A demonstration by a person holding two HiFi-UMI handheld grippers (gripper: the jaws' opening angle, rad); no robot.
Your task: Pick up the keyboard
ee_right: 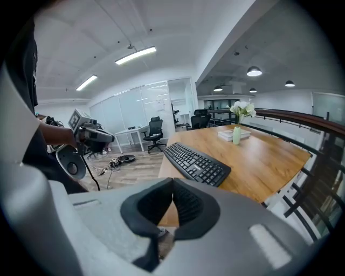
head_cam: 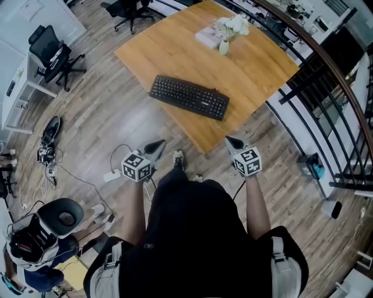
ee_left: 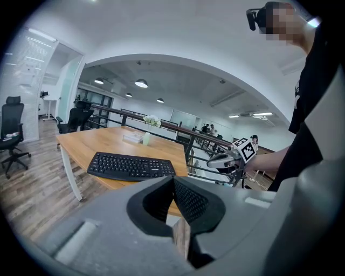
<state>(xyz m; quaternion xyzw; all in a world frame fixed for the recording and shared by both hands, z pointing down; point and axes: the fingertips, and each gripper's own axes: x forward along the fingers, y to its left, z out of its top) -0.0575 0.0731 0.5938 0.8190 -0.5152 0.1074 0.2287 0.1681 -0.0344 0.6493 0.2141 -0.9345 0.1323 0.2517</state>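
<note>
Approach step: left claw [head_cam: 158, 145] and right claw [head_cam: 231, 141] both closed, empty, short of the tabletop [head_cam: 262, 70]. Black keyboard [head_cam: 189, 97] lies untouched near its front corner. Next: open both, reach its ends; underside clearance unclear.

an office chair [head_cam: 129, 10] is cut off by the head view's top edge. the print on the keys of the keyboard [head_cam: 189, 97] is too small to read. the small things [head_cam: 298, 10] beyond the railing [head_cam: 326, 75] are too small to tell. in the gripper views the left gripper [ee_left: 173, 178] and the right gripper [ee_right: 172, 190] each hide the near edge of the table [ee_left: 102, 141]. the person's face is blurred over.
</note>
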